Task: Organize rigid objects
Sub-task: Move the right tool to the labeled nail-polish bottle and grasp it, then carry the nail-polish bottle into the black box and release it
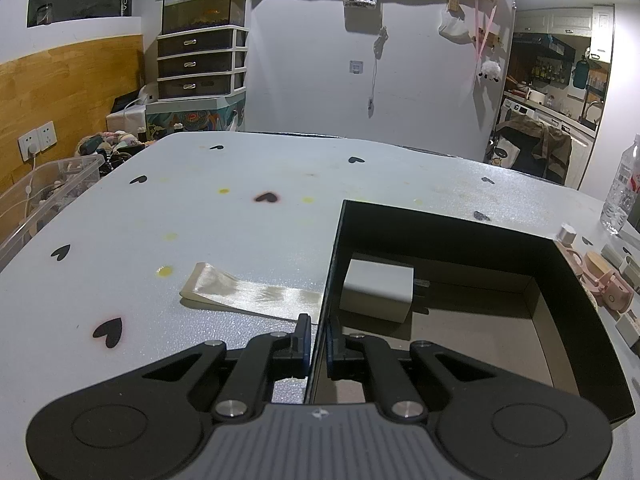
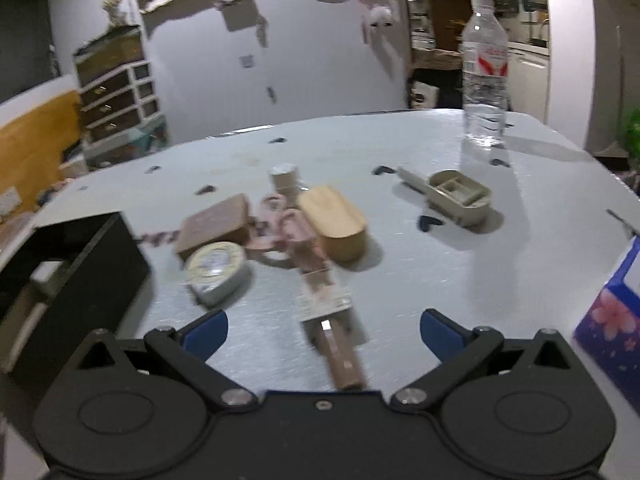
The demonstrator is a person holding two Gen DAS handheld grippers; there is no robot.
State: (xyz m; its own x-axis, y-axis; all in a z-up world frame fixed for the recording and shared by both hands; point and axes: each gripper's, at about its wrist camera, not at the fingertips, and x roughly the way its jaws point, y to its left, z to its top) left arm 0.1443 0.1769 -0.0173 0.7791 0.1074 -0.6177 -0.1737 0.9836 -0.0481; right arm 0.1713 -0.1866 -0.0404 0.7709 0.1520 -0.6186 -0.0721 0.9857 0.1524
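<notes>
My left gripper (image 1: 318, 344) is shut on the left wall of an open black box (image 1: 576, 288), one finger outside and one inside. A white block (image 1: 378, 292) lies inside the box. In the right wrist view, blurred by motion, my right gripper (image 2: 323, 330) is open low over the table. Between its blue pads (image 2: 208, 330) lies a long brown stick-shaped item (image 2: 342, 356), untouched. Beyond it sit a round tin (image 2: 216, 266), a brown block (image 2: 216, 224), pink items (image 2: 290, 232), a wooden oval case (image 2: 334, 224) and a small capped jar (image 2: 284, 176). The black box (image 2: 68, 264) is at the left.
A cream ribbon (image 1: 248, 292) lies left of the box. A beige handled tray (image 2: 456, 194) and a water bottle (image 2: 484, 76) stand further back right. A blue floral carton (image 2: 612, 312) is at the right edge. A clear plastic bin (image 1: 44, 196) sits off the table's left side.
</notes>
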